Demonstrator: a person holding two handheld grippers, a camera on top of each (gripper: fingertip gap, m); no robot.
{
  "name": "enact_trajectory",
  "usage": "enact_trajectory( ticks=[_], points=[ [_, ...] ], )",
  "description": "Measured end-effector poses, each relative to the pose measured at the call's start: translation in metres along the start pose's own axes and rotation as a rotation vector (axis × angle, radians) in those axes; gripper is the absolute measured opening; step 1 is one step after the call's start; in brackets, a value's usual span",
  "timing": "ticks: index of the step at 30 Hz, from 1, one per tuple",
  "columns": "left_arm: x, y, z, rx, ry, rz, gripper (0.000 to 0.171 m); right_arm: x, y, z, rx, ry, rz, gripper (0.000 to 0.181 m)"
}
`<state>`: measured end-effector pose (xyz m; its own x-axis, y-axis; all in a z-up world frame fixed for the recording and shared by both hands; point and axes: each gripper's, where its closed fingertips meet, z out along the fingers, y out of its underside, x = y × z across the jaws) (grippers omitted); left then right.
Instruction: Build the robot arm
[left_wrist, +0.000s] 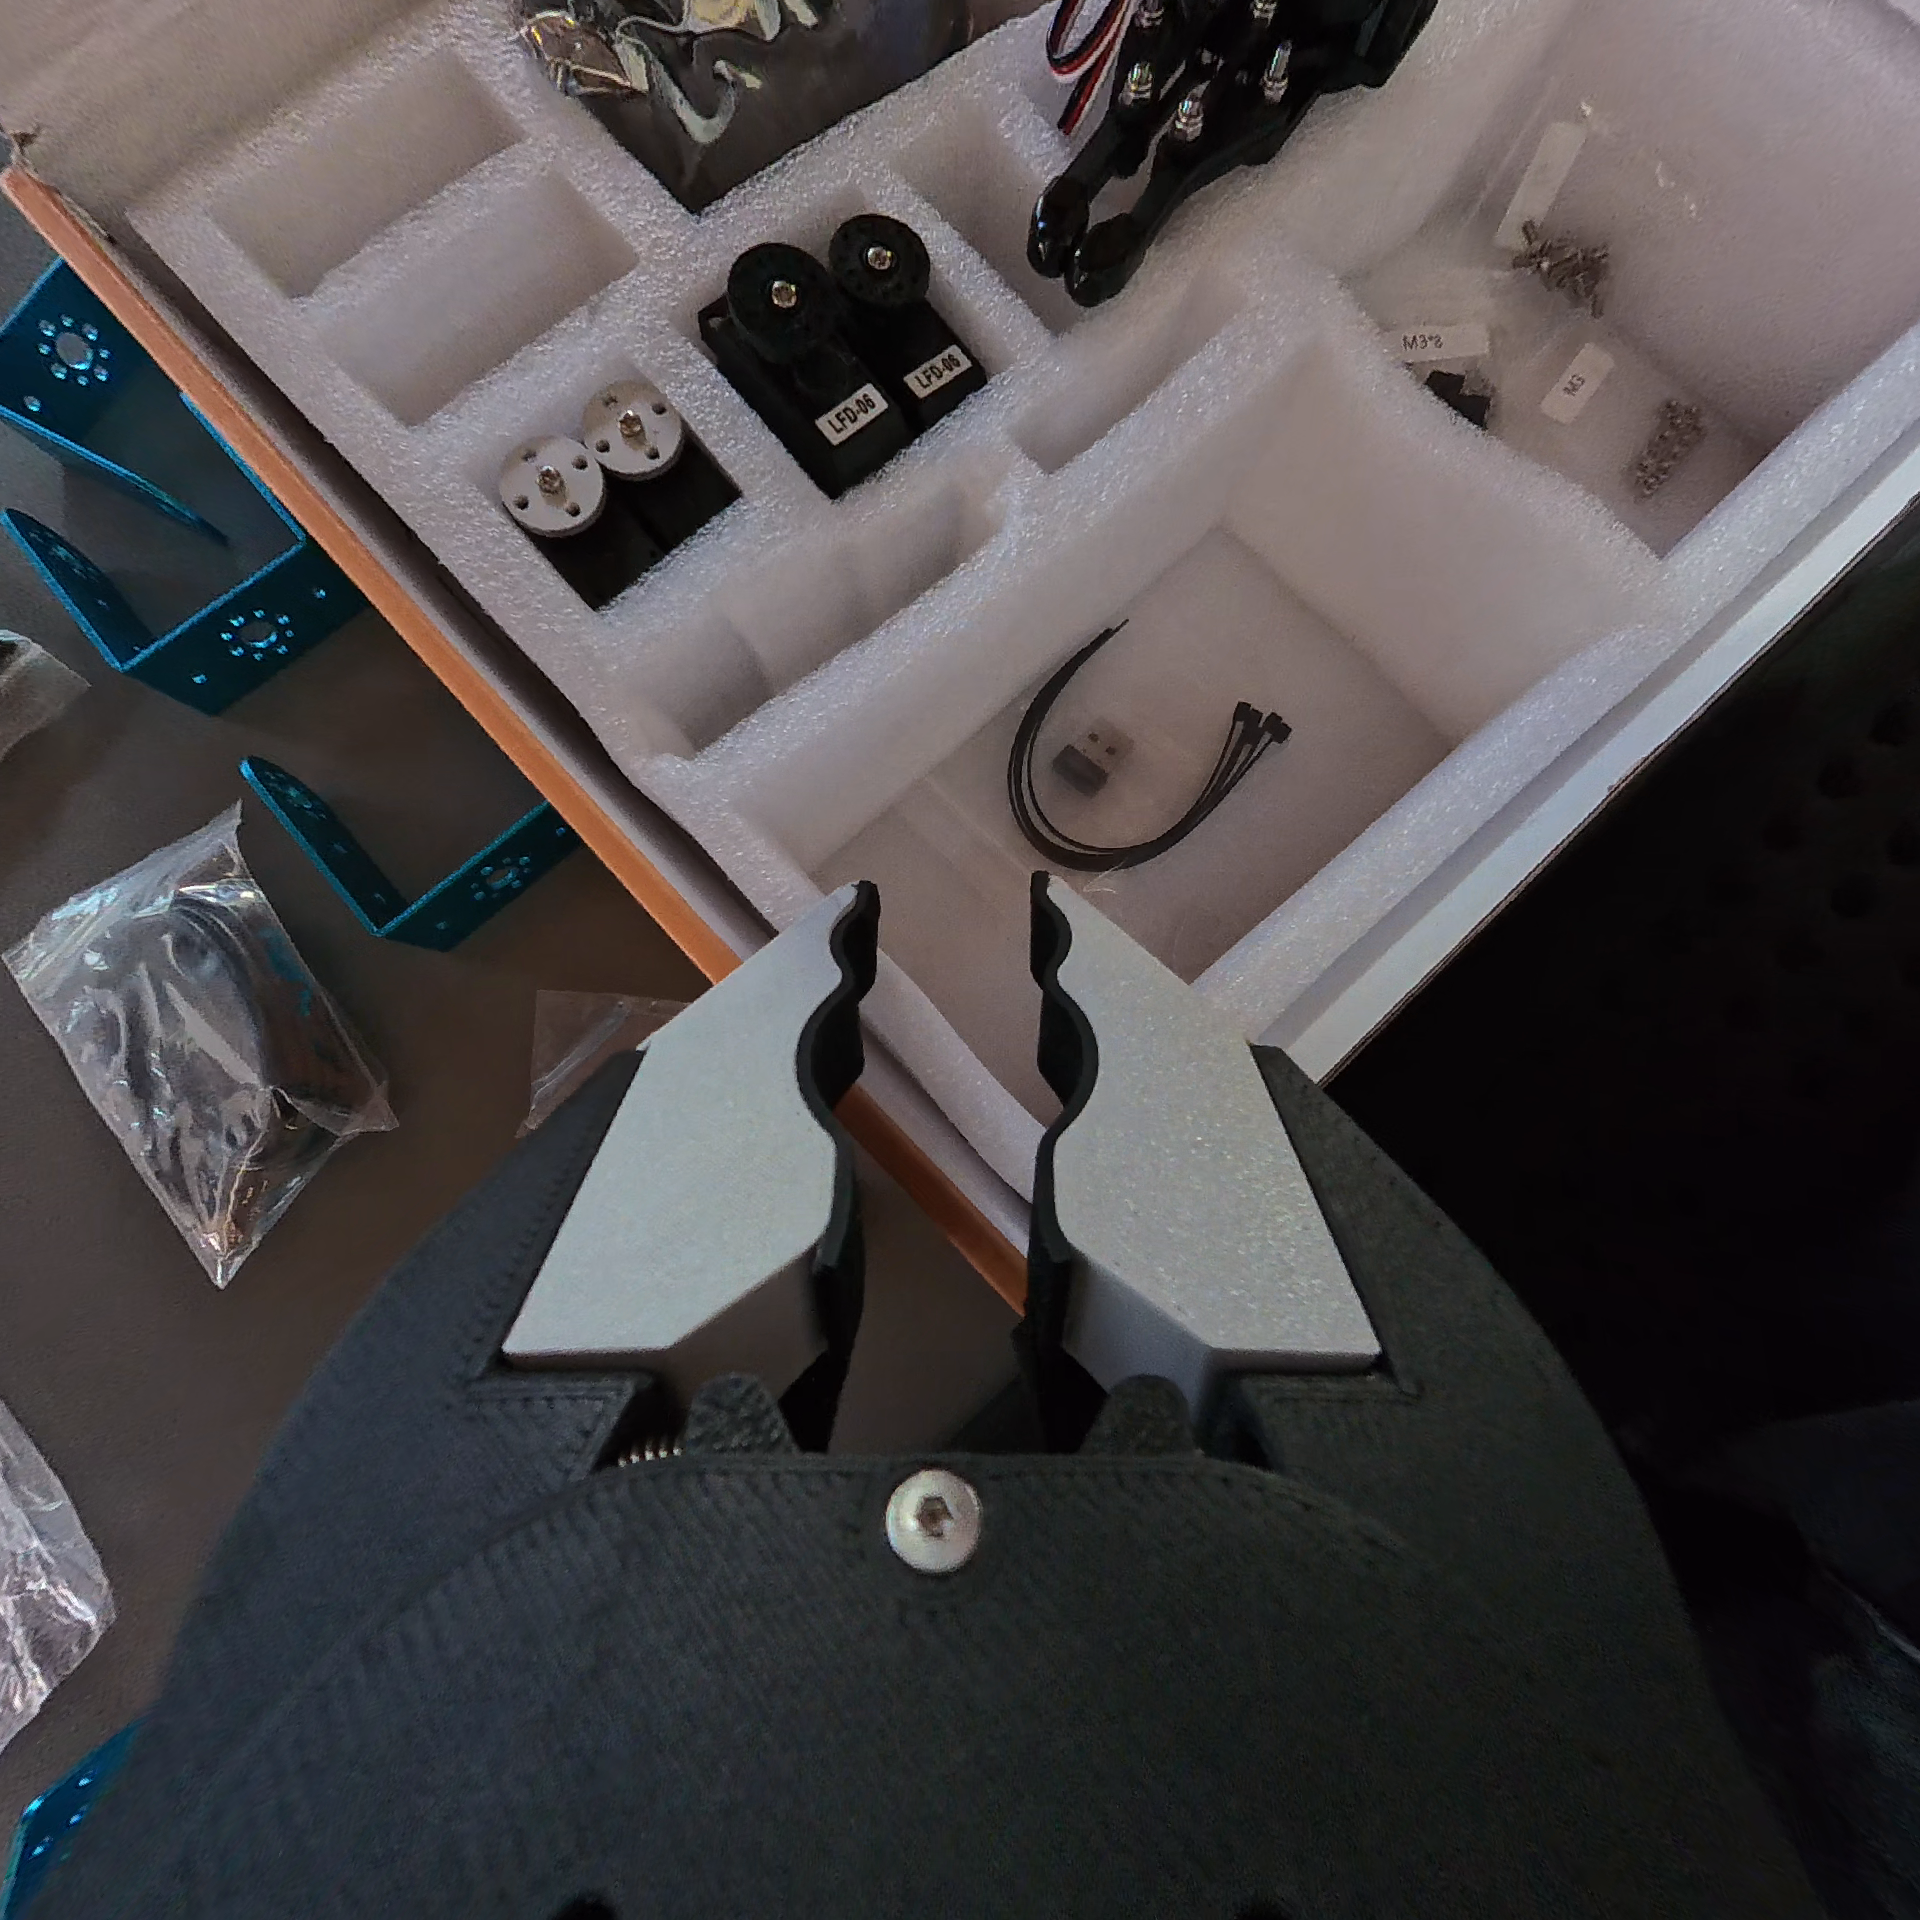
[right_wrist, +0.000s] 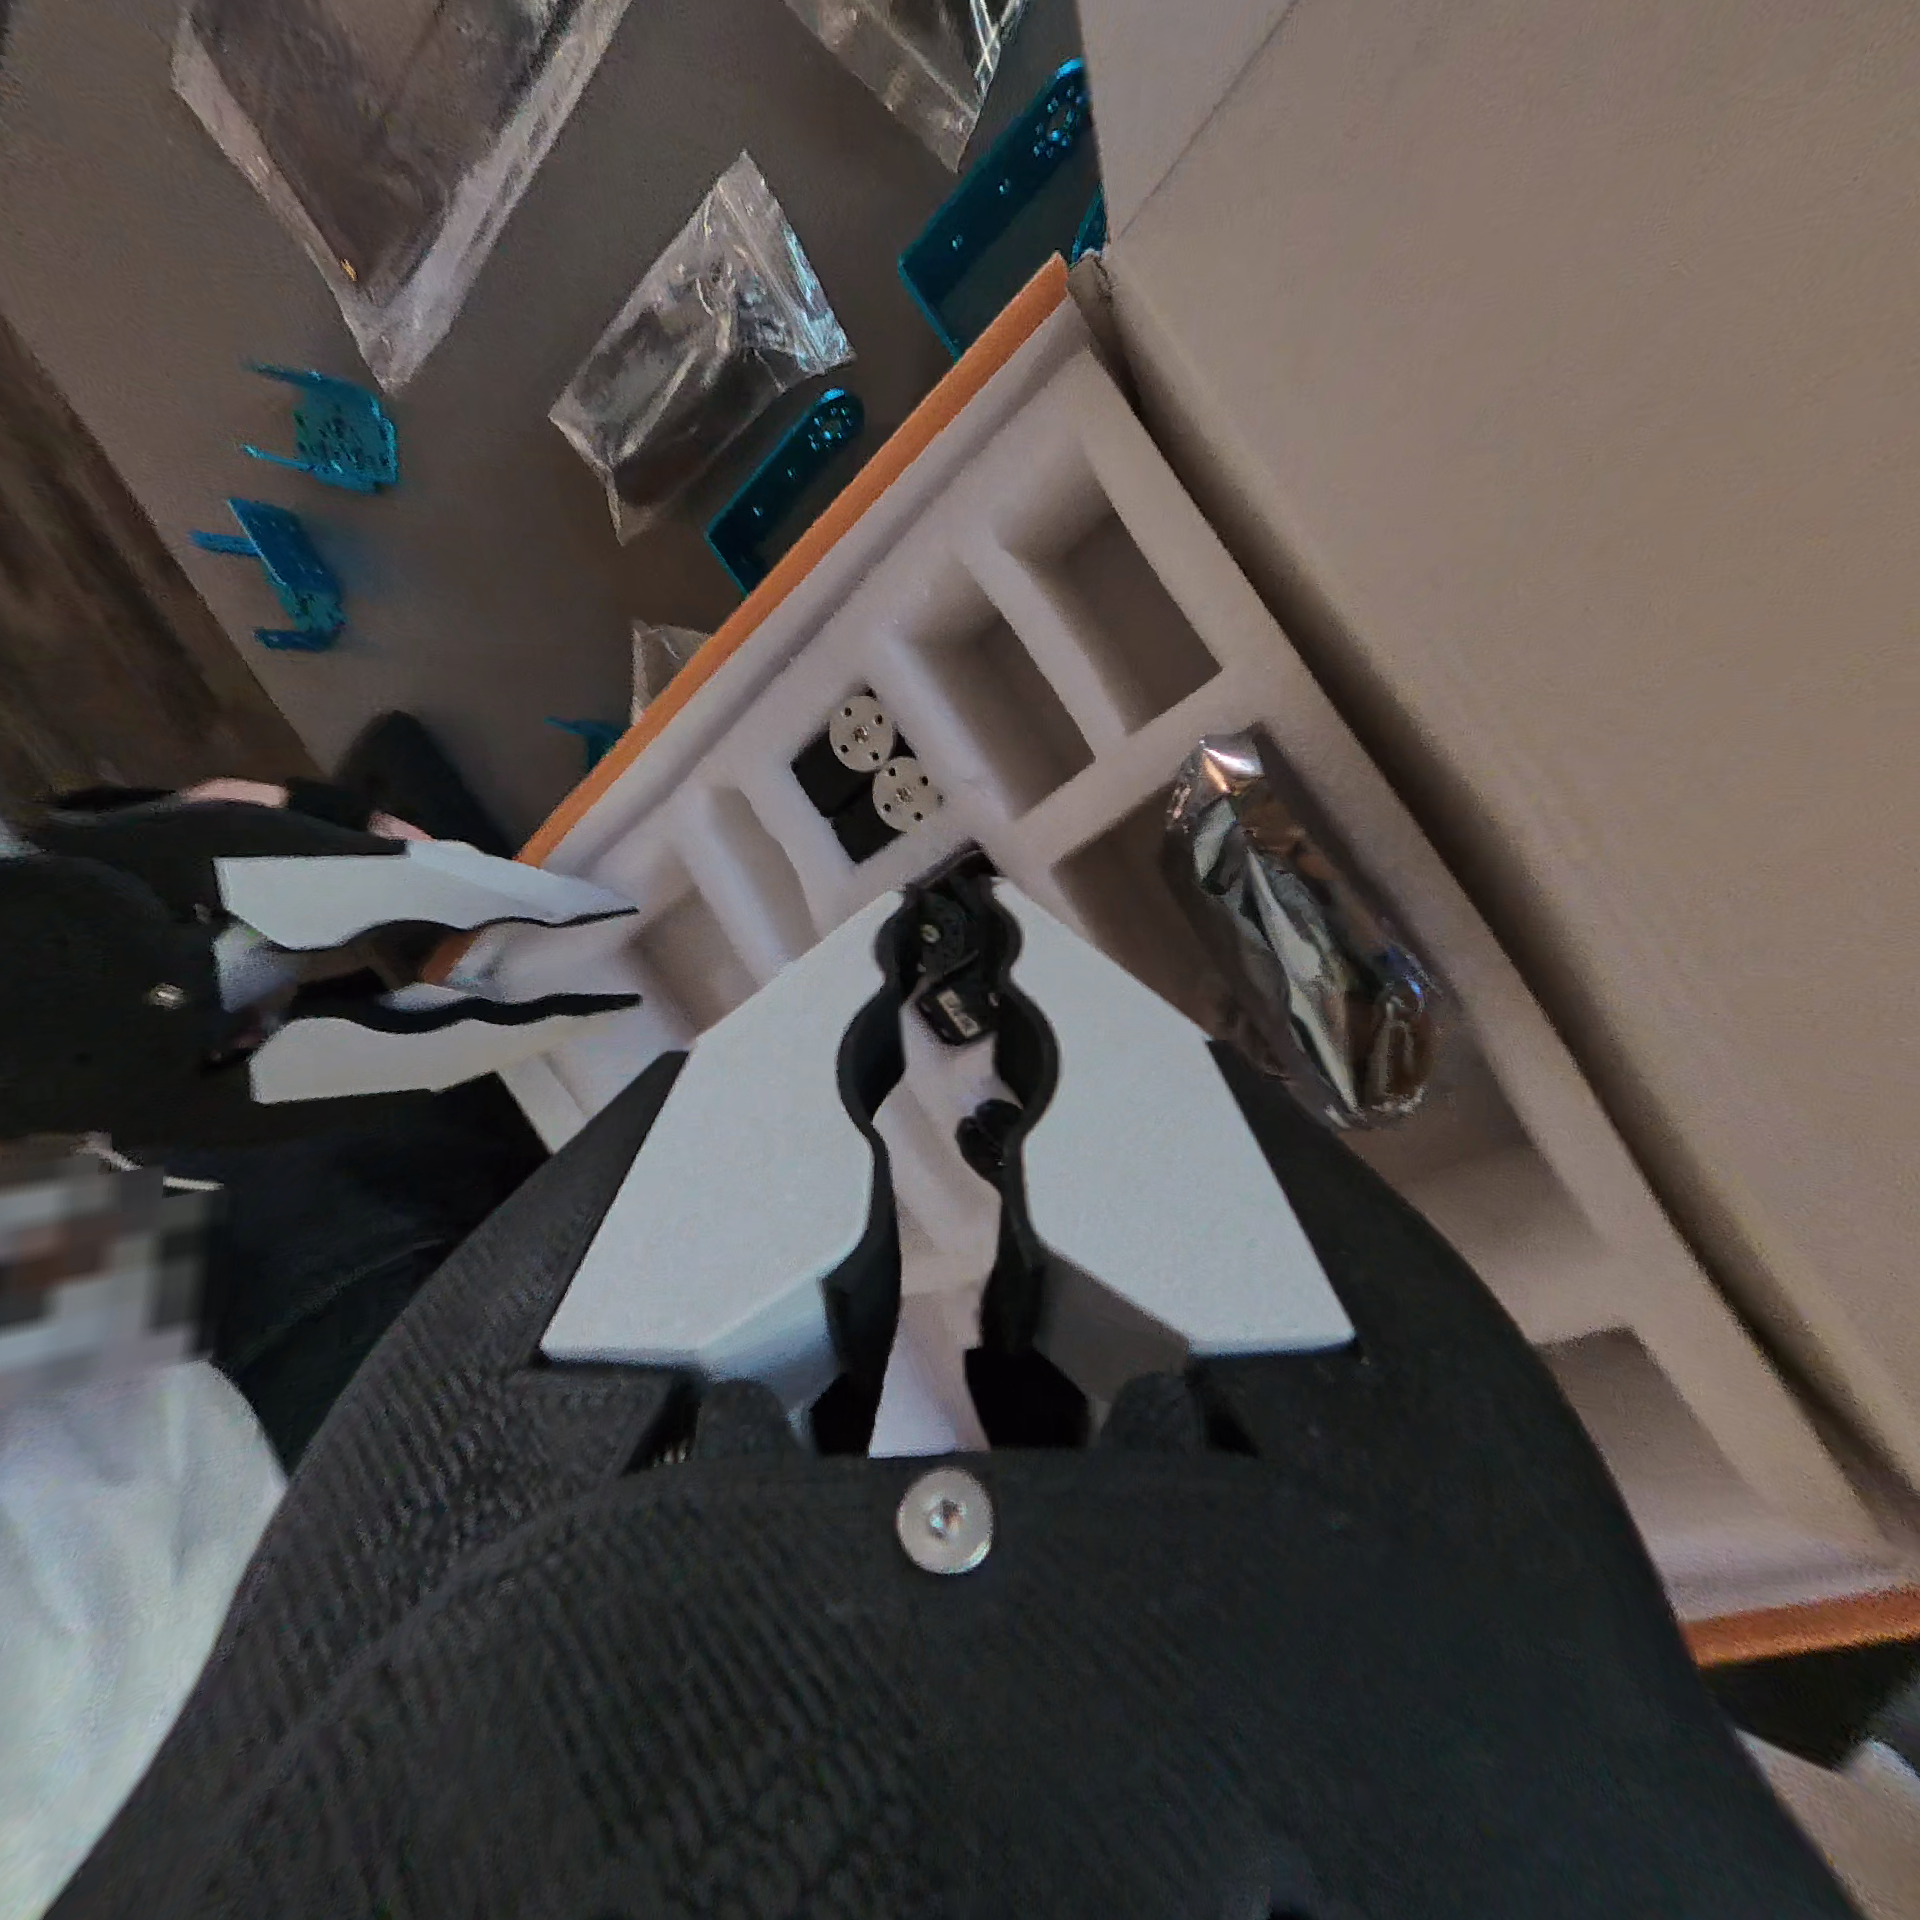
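My left gripper (left_wrist: 954, 894) is open and empty. It hovers over a large compartment of the white foam tray (left_wrist: 1143, 436) that holds black cable ties (left_wrist: 1122, 821) and a small dongle (left_wrist: 1091, 750). It also shows in the right wrist view (right_wrist: 634, 961), at the tray's (right_wrist: 1039, 436) orange-edged side. My right gripper (right_wrist: 951, 888) has its fingertips a little apart, with nothing pressed between the pads. Two black servos (left_wrist: 842, 353) sit untouched in their compartment. One of them (right_wrist: 940, 930) shows through the gap below my right fingertips. Two servos with silver discs (left_wrist: 603, 468) lie in the neighbouring compartment.
A black mechanical claw (left_wrist: 1164, 156) and bags of screws (left_wrist: 1558, 260) lie in other compartments. A foil bag (right_wrist: 1299, 935) lies beside the raised box lid (right_wrist: 1507, 520). Blue metal brackets (left_wrist: 187, 623) and clear plastic bags (left_wrist: 208, 1039) lie on the brown table beside the box. The gap from one gripper's tips to the other's is roughly 15 cm.
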<state>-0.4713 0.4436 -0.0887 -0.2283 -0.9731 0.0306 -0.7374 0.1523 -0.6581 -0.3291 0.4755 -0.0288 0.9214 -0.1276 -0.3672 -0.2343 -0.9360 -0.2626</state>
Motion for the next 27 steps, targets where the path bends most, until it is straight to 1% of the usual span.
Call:
enact_trajectory(
  ticks=[1,3,7,10,12,15,18,23,25,27],
  points=[
    [0.000,0.000,0.000,0.002,0.001,-0.002,0.028,0.001,0.003,0.002,-0.004,0.032,-0.036,0.018],
    [0.000,0.000,0.000,0.004,0.000,-0.004,0.028,-0.005,0.013,0.014,-0.009,0.059,-0.072,0.025],
    [-0.001,0.000,0.000,0.004,-0.002,-0.008,0.028,-0.008,0.028,0.041,0.033,0.204,-0.106,0.026],
    [-0.001,0.000,0.000,0.005,-0.004,-0.012,0.028,-0.003,0.038,0.054,0.000,0.319,-0.145,0.030],
    [-0.001,0.000,0.000,0.006,-0.005,-0.013,0.027,0.002,0.036,0.053,0.004,0.382,-0.173,0.021],
    [-0.001,0.000,0.000,0.009,-0.007,-0.017,0.027,0.003,0.039,0.056,-0.034,0.381,-0.171,0.021],
    [-0.002,0.000,0.000,0.013,-0.006,-0.019,0.026,0.002,0.039,0.053,-0.008,0.378,-0.167,0.020],
    [-0.002,0.001,0.000,0.008,-0.011,-0.013,0.026,-0.006,0.042,0.045,0.056,0.448,-0.239,0.020],
    [-0.002,0.001,0.000,0.006,-0.012,-0.013,0.026,-0.006,0.042,0.044,0.056,0.420,-0.231,0.020],
    [-0.002,0.001,0.000,0.010,-0.010,-0.015,0.026,-0.002,0.041,0.045,0.001,0.336,-0.185,0.019]
  ],
)
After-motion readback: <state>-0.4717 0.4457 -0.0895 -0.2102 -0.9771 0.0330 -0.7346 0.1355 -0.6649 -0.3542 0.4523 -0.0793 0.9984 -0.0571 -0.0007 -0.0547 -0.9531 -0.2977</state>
